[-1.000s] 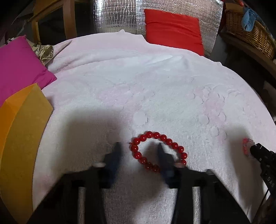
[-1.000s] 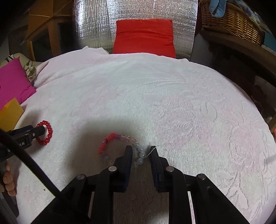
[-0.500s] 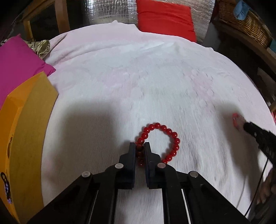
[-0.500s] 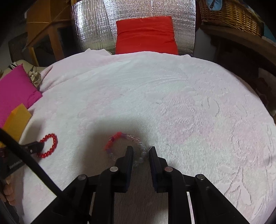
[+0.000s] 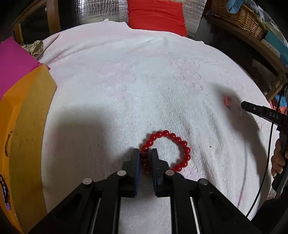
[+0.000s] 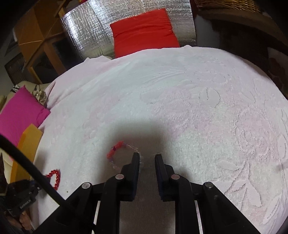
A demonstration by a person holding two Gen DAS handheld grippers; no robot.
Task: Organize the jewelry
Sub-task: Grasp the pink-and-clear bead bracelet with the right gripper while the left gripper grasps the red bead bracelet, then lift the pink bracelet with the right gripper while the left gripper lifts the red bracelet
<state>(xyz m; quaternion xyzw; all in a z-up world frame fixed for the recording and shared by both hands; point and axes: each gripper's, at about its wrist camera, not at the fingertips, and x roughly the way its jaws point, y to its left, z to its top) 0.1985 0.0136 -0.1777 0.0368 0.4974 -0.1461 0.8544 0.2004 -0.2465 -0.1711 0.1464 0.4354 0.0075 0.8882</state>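
Note:
A red bead bracelet [image 5: 172, 149] lies on the white towel [image 5: 144, 90]. My left gripper [image 5: 145, 154] is shut on its left side, beads pinched between the pads. The bracelet also shows in the right wrist view [image 6: 54, 177] at lower left. A bracelet of red and clear beads [image 6: 117, 153] lies just left of my right gripper [image 6: 147, 155]; its clear part runs in against the left finger. The jaws stand a little apart, and whether they pinch it I cannot tell. Its red part shows in the left wrist view [image 5: 227, 101].
An orange box [image 5: 25, 135] stands open at the left edge, a dark item inside. A magenta cushion [image 5: 14, 66] lies behind it, a red cushion [image 6: 144, 30] at the back, a wicker basket [image 5: 237, 16] at the back right.
My left gripper went from open around the red bracelet to shut on its left side. Both views have risen and tilted. My right gripper's jaws have stayed narrow.

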